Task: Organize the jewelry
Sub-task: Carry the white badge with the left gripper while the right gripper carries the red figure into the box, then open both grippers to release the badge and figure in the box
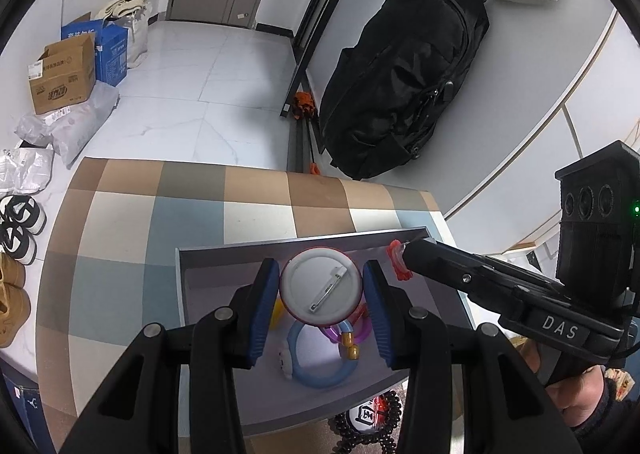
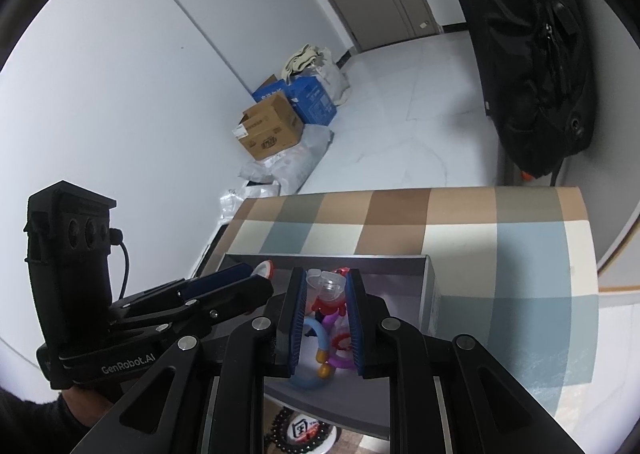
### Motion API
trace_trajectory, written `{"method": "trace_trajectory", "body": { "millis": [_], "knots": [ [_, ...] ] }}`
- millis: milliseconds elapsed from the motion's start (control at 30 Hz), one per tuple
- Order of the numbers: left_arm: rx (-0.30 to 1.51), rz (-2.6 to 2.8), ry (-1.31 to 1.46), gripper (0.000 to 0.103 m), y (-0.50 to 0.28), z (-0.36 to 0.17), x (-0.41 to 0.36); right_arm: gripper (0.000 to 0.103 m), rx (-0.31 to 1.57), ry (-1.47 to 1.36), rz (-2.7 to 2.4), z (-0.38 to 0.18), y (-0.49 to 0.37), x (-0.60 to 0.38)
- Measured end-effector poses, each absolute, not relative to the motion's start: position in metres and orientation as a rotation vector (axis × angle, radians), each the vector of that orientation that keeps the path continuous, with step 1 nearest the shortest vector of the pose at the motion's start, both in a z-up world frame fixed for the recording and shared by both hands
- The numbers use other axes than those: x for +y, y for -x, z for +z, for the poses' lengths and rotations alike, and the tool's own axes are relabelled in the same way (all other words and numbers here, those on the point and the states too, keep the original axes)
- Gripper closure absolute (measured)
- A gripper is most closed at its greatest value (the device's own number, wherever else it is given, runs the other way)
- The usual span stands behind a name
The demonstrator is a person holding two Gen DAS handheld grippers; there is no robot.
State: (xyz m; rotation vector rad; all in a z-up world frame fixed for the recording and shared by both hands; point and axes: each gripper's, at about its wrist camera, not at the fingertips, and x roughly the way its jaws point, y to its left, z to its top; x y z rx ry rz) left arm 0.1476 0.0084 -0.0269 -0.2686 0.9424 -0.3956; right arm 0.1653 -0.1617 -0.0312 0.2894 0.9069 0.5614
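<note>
We have both tongs over the grey tray (image 1: 208, 254) on the checked bench (image 1: 132, 213). The left tongs (image 1: 322, 290) are clamped on a round white badge (image 1: 320, 288), pin side up, blue pads pressing its rim at nine and three o'clock. It hangs above the tray's middle. Under it, in the tray, lie a blue ring (image 1: 320, 368), a purple ring (image 1: 360, 334) and a bit of yellow at the badge's eight o'clock.

From the right wrist view, our right tongs (image 2: 326, 318) are nearly closed on a clear and red trinket (image 2: 330, 292), held between the pads over the tray's far right part. In the left wrist view that trinket (image 1: 398, 260) shows at the badge's two o'clock, near the tray's far right corner.

At six o'clock, just off the tray's near edge, a black bead string (image 1: 368, 426) rests on the bench. Beyond the bench a black backpack (image 1: 404, 81) leans at the wall.
</note>
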Motion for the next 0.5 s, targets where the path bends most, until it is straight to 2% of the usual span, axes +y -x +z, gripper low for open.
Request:
{"method": "trace_trajectory", "body": {
  "millis": [200, 233, 267, 333, 400, 467, 500],
  "knots": [
    [0.946, -0.382, 0.274, 0.065, -0.147, -0.027, 0.008, 0.080, 0.894, -0.312, 0.577, -0.029, -0.166, -0.163],
    [0.951, -0.385, 0.276, 0.065, -0.147, -0.027, 0.008, 0.071, 0.887, -0.315, 0.579, -0.027, -0.165, -0.164],
    [0.955, -0.383, 0.273, 0.064, -0.147, -0.027, 0.007, 0.057, 0.879, -0.319, 0.581, -0.026, -0.164, -0.166],
    [0.948, -0.379, 0.258, 0.049, -0.145, -0.025, 0.006, 0.042, 0.847, -0.333, 0.578, -0.021, -0.160, -0.170],
    [0.927, -0.367, 0.240, 0.039, -0.142, -0.022, 0.005, 0.034, 0.819, -0.331, 0.573, -0.017, -0.157, -0.173],
    [0.908, -0.362, 0.224, 0.037, -0.139, -0.019, 0.004, 0.024, 0.801, -0.325, 0.563, -0.013, -0.155, -0.176],
    [0.908, -0.359, 0.221, 0.037, -0.138, -0.019, 0.004, 0.023, 0.792, -0.326, 0.559, -0.012, -0.153, -0.177]
  ]
}}
